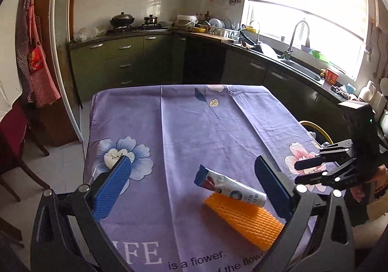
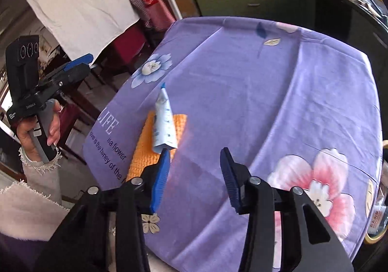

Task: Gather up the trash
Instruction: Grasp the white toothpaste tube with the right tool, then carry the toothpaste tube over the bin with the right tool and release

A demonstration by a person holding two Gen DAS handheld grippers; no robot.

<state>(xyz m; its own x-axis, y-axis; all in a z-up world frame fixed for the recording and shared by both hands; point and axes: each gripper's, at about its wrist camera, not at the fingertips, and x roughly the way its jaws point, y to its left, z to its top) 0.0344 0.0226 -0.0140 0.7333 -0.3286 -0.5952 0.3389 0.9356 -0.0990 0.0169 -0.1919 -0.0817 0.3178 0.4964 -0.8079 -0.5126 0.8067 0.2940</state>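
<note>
A white and blue empty tube wrapper [image 1: 230, 187] lies across an orange ribbed foam net [image 1: 245, 221] near the front of the purple flowered tablecloth [image 1: 194, 114]. My left gripper [image 1: 194, 160] hangs above the table, jaws wide open, with both items lying below and between its blue pads. My right gripper [image 2: 196, 150] stands partly open with nothing between its fingers. Its left fingertip is just at the near end of the wrapper [image 2: 165, 124], which rests on the net [image 2: 150, 146]. The right gripper [image 1: 299, 172] also shows at the table's right edge. A hand holds the left gripper [image 2: 86, 63] off the table's left side.
A yellow-rimmed bin [image 1: 317, 130] stands by the table's right side, also seen as the bin [image 2: 374, 235] holding scraps. Dark wooden chairs [image 1: 14, 146] stand left of the table. Green kitchen cabinets [image 1: 126, 61] and a sink counter [image 1: 300, 70] lie beyond.
</note>
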